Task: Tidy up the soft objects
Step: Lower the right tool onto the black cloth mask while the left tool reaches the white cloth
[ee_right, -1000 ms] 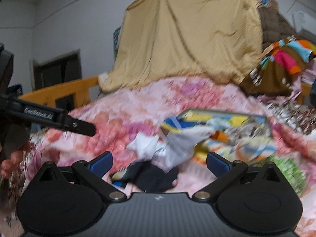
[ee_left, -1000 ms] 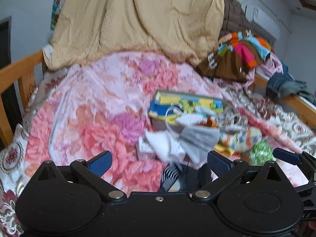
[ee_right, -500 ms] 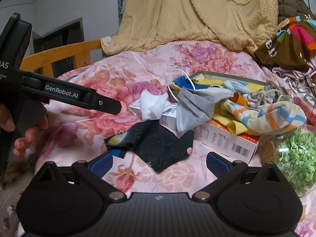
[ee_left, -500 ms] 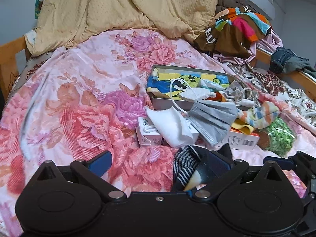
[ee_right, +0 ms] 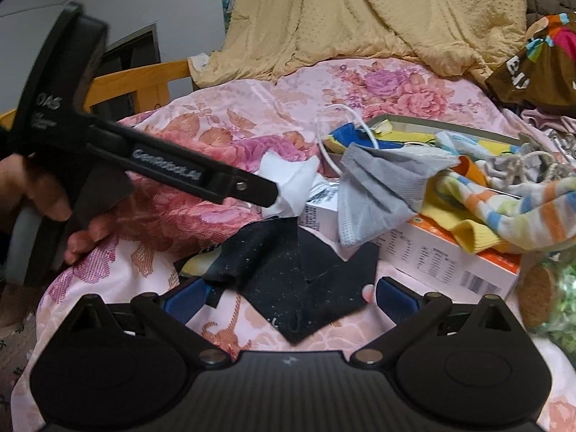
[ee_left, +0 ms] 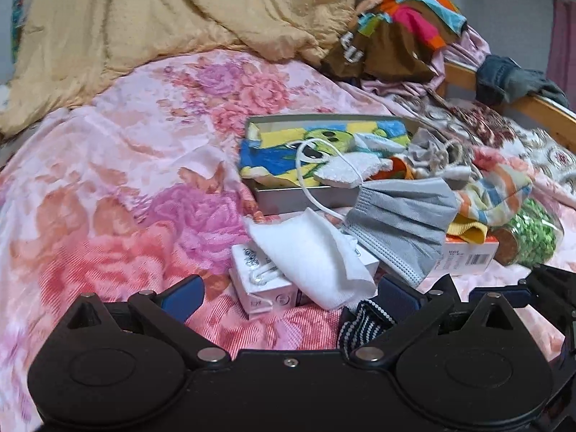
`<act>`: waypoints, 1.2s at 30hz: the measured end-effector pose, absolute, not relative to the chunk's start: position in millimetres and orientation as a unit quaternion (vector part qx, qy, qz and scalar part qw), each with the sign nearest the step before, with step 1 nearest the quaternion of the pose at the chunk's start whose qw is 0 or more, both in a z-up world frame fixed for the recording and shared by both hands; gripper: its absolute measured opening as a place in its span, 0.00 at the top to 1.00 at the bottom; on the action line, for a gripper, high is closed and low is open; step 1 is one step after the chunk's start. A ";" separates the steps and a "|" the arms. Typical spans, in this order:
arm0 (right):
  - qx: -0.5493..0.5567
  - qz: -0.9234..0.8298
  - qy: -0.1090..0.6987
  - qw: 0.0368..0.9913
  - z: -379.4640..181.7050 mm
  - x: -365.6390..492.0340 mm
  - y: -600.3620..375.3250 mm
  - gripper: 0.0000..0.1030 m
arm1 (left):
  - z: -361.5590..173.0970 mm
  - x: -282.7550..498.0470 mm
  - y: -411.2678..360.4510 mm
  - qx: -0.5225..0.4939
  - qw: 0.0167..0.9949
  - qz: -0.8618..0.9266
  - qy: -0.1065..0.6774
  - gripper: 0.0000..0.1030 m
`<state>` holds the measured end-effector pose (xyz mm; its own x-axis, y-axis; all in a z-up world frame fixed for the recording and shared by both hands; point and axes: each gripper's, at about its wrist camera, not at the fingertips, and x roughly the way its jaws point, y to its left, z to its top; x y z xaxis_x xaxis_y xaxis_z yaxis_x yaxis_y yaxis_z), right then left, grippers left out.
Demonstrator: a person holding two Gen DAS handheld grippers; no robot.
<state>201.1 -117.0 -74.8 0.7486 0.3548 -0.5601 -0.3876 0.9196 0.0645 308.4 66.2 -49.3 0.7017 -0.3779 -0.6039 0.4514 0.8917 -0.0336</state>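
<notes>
Both claws, the left claw (ee_left: 288, 293) and right claw (ee_right: 288, 293), hung released over the black sock (ee_right: 298, 273) on the bed (ee_right: 252, 108); a low, centred pinch looked wisest.

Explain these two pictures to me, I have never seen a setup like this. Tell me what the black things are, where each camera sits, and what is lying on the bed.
No robot here: a person holds a two-finger gripper in each hand, and a fisheye camera on each looks forward along its fingers. The black shape along each picture's bottom is that gripper's own body.

In the left view the left gripper is open, holding nothing. In the right view the right gripper is open too, over a black cloth lying on the floral blanket. The long black bar there is the other gripper, in the person's hand.

On the bed: a grey face mask, a white cloth, a striped sock, cartons and a tray of fabrics.
</notes>
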 end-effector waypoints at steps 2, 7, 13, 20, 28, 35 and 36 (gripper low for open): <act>-0.031 0.201 0.294 0.934 -76.3 204.5 -114.2 0.00 | -50.2 314.9 63.9 0.070 0.917 -0.234 0.315 0.01; -0.020 0.203 0.301 0.932 -78.6 212.2 -113.8 0.00 | -49.7 326.0 55.9 0.105 0.910 -0.253 0.310 0.01; -0.011 0.215 0.298 0.930 -79.6 217.5 -113.6 0.01 | -52.2 336.0 42.1 0.141 0.903 -0.266 0.306 0.01; -0.015 0.217 0.293 0.931 -80.6 216.2 -111.5 0.02 | -59.7 336.3 29.1 0.171 0.892 -0.284 0.307 0.01; -0.022 0.211 0.292 0.933 -81.1 215.3 -109.6 0.08 | -61.1 337.1 24.9 0.181 0.888 -0.290 0.308 0.08; -0.022 0.211 0.292 0.933 -81.3 215.3 -109.7 0.09 | -60.9 340.1 27.2 0.173 0.888 -0.285 0.315 0.13; -0.022 0.210 0.292 0.933 -81.4 215.2 -109.5 0.09 | -61.0 340.1 27.5 0.174 0.889 -0.285 0.315 0.14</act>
